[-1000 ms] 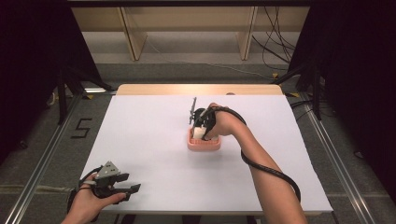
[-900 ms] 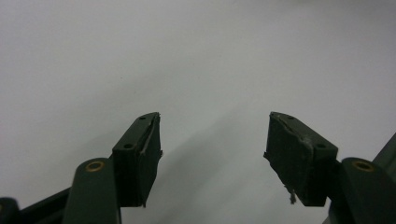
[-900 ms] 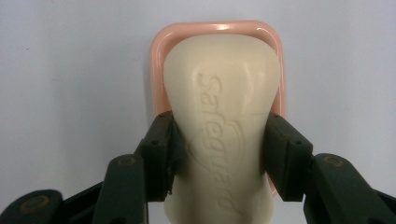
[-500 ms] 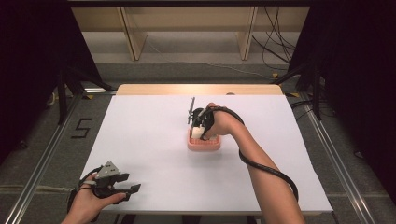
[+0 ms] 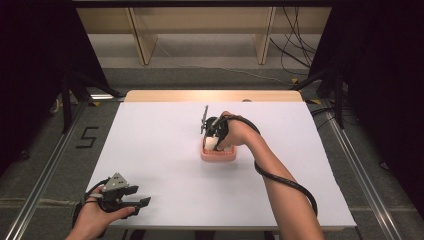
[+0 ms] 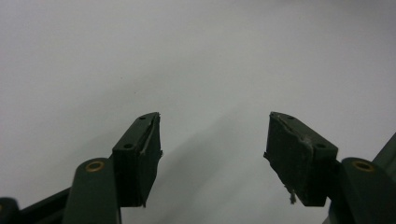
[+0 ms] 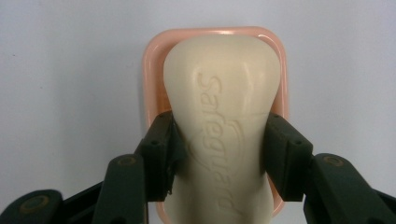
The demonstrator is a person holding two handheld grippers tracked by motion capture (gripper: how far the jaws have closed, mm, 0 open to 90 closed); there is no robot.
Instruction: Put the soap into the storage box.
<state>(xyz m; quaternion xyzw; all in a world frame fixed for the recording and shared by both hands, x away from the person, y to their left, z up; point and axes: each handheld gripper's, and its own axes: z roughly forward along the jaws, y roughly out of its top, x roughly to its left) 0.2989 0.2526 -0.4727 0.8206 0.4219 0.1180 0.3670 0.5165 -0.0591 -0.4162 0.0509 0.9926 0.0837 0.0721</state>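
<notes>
Cream soap bar (image 7: pixel 223 116) stamped "Safeguard", lying in a pink dish (image 7: pixel 152 60) near the middle of the white table (image 5: pixel 165 145); pinched at both sides by the right gripper (image 7: pixel 218 149); left gripper (image 6: pixel 212 154) spread wide over bare tabletop at the near left corner — "5" marked on the grey floor (image 5: pixel 86 137); wooden shelving beyond.

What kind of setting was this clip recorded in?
Probably a lab recording station, not a home: a white table ringed by black curtains, metal floor rails and loose cables, with a soap bar in a pink dish.
</notes>
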